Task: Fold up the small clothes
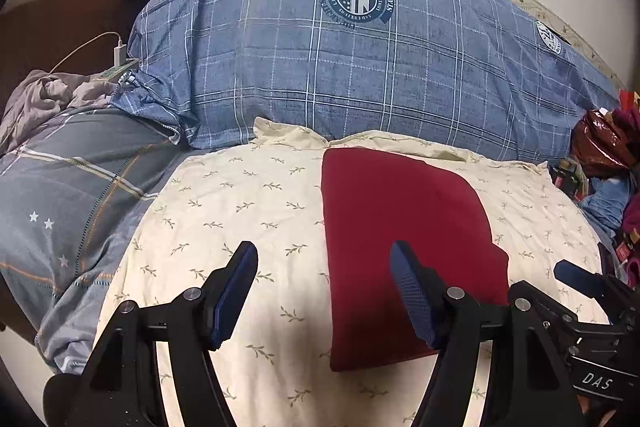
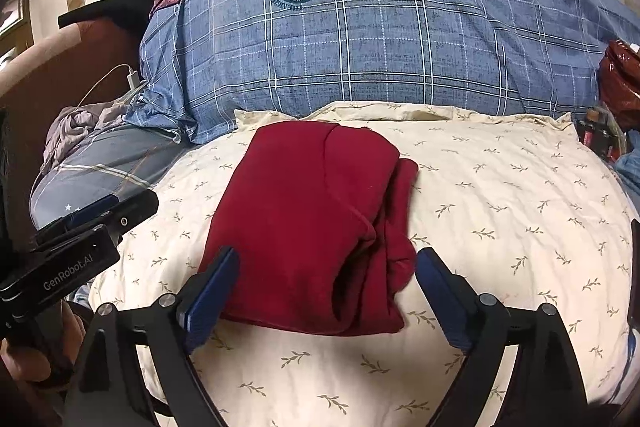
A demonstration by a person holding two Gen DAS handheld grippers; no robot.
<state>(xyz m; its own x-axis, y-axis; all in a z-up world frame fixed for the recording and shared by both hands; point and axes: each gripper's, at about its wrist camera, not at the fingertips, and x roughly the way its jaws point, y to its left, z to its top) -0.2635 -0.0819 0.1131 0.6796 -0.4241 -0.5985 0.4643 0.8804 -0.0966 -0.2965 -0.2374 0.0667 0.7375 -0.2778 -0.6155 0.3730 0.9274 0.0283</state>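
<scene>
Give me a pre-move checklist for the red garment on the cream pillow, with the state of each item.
1. Left tongs open and empty: ok.
2. Right tongs open, nothing pinched: ok; the red garment lies between its pads but they do not press on it.
3. Garment folded into a compact stack: ok, though the layers on its right edge sit uneven.
4. Garment fully on the cream pillow: ok.
5. Pillow surface around the garment free of other items: ok.
6. Underside layers flat: cannot tell, hidden.
</scene>
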